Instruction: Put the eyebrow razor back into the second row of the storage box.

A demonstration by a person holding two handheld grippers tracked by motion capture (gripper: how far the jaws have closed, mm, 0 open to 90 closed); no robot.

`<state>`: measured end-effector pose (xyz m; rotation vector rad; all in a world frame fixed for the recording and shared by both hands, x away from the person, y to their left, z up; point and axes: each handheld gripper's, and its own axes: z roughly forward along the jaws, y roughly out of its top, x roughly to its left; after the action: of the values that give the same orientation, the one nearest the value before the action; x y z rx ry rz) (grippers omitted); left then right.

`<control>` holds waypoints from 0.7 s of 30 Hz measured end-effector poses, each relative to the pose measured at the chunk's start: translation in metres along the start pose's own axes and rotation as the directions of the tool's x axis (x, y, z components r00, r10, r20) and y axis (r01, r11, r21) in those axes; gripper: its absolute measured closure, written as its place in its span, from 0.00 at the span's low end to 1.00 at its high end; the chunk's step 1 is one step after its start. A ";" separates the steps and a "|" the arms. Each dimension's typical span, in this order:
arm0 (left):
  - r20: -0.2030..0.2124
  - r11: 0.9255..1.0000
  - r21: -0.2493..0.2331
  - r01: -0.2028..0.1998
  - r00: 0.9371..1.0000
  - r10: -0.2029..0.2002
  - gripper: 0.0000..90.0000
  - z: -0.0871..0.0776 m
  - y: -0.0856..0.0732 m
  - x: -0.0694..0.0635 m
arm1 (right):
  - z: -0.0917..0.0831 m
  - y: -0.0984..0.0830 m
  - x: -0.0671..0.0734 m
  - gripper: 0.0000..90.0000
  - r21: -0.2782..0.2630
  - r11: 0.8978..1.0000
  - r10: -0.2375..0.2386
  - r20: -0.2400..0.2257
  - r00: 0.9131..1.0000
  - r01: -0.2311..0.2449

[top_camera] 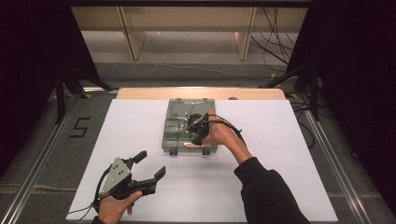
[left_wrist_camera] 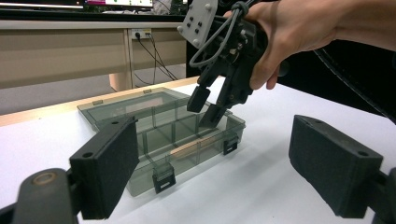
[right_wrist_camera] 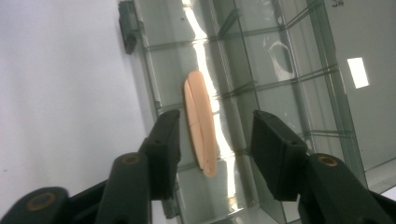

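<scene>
Your right gripper [right_wrist_camera: 212,140], jaws apart, hangs over the sticks [right_wrist_camera: 201,122] in the box [top_camera: 173,122], along its near edge. Nothing is gripped yet; your left gripper [top_camera: 148,164] waits parted near the table's [top_camera: 280,154] near-left corner

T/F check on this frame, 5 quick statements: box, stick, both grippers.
1. The box lid is open. True.
2. The right gripper grips the stick. False: its jaws are open above the box, and the stick lies free inside.
3. The left gripper is over the box. False: it is held near the table's front edge, jaws open, short of the box.
4. The stick lies in a compartment along the box's latch side. True.
5. The box sits on bare wood. False: it sits on the white sheet covering the table.
</scene>
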<state>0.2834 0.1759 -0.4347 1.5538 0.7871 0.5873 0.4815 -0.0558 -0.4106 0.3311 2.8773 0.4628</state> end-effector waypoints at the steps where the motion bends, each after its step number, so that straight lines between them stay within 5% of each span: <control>1: 0.000 1.000 0.000 0.000 1.000 0.000 0.18 0.000 0.000 0.000 | -0.002 -0.001 0.000 0.57 0.002 1.000 -0.018 0.017 1.000 0.018; 21: -0.002 1.000 0.001 -0.004 1.000 0.004 0.18 0.000 0.000 0.000 | -0.035 -0.016 0.018 0.45 -0.106 0.993 0.056 0.030 0.998 -0.053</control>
<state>0.2836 0.1764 -0.4349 1.5563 0.7859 0.5918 0.4530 -0.0758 -0.3858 0.3967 2.8047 0.6102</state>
